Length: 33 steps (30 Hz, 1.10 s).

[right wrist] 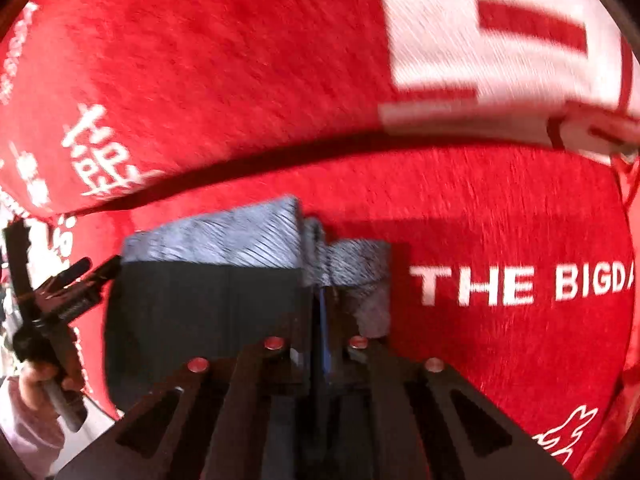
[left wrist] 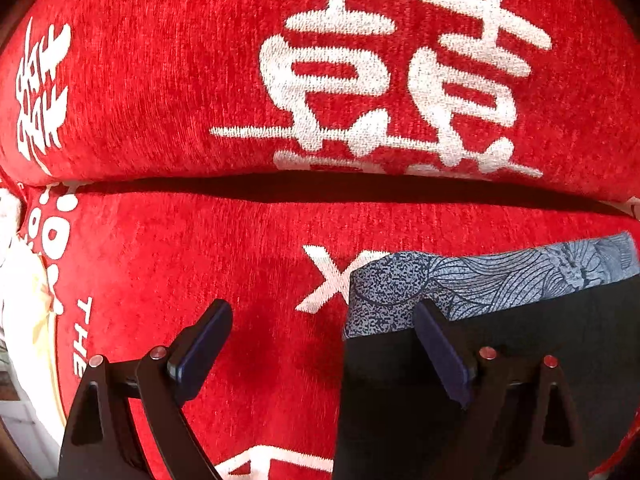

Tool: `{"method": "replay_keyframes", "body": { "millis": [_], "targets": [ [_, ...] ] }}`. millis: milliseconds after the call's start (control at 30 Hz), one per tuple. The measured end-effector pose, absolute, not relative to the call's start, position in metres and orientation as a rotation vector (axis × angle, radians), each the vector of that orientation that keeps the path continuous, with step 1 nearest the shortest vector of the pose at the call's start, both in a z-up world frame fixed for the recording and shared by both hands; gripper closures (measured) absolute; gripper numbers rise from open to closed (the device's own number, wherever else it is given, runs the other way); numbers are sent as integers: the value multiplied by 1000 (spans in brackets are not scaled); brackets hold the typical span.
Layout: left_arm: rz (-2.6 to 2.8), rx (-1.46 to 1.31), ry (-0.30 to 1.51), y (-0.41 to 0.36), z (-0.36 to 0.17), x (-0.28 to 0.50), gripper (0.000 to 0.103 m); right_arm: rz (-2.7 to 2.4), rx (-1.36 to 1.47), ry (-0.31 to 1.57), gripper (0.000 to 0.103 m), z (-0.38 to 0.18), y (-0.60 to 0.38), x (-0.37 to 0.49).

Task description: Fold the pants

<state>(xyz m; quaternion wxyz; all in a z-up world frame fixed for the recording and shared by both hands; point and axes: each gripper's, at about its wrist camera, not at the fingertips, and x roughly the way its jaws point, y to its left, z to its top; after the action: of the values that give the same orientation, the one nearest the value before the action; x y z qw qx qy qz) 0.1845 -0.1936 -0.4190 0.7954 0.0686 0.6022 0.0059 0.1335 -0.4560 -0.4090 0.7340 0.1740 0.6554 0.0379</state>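
Dark pants (left wrist: pixel 400 392) with a blue-grey patterned waistband (left wrist: pixel 500 276) lie flat on a red seat cushion (left wrist: pixel 240 264). My left gripper (left wrist: pixel 322 312) is open wide over the pants' left edge. One of its pads hovers above the waistband corner and the other above bare red fabric, with nothing pinched. In the right wrist view the pants (right wrist: pixel 200 312) spread to the left. My right gripper (right wrist: pixel 318 248) is shut on the waistband (right wrist: pixel 224 232), which bunches around the closed fingers. My left gripper (right wrist: pixel 60 280) also shows at the far left, held by a hand (right wrist: pixel 36 384).
A red back cushion (left wrist: pixel 160 80) with large white characters rises behind the seat, and a dark seam runs between them. White lettering (right wrist: pixel 480 284) is printed on the seat to the right of the pants. Pale cloth (left wrist: pixel 20 320) lies at the left edge.
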Motion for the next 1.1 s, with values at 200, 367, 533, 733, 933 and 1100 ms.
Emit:
{"method": "replay_keyframes", "body": {
  "millis": [200, 367, 533, 733, 933, 1100],
  "targets": [
    [1, 162, 1285, -192, -418, 180, 5, 85, 495, 1418, 98, -402, -466, 120],
    [11, 153, 1280, -191, -416, 177, 5, 117, 682, 1361, 72, -386, -491, 93],
    [6, 153, 1281, -190, -418, 176, 5, 175, 828, 1332, 58, -390, -507, 74],
    [9, 174, 1275, -192, -417, 176, 5, 207, 963, 1246, 58, -383, -518, 61],
    [17, 162, 1284, -193, -416, 175, 5, 254, 784, 1422, 88, -406, -489, 71],
    [-30, 154, 1281, -192, -400, 164, 5, 277, 596, 1408, 98, -386, -474, 68]
  ]
}}
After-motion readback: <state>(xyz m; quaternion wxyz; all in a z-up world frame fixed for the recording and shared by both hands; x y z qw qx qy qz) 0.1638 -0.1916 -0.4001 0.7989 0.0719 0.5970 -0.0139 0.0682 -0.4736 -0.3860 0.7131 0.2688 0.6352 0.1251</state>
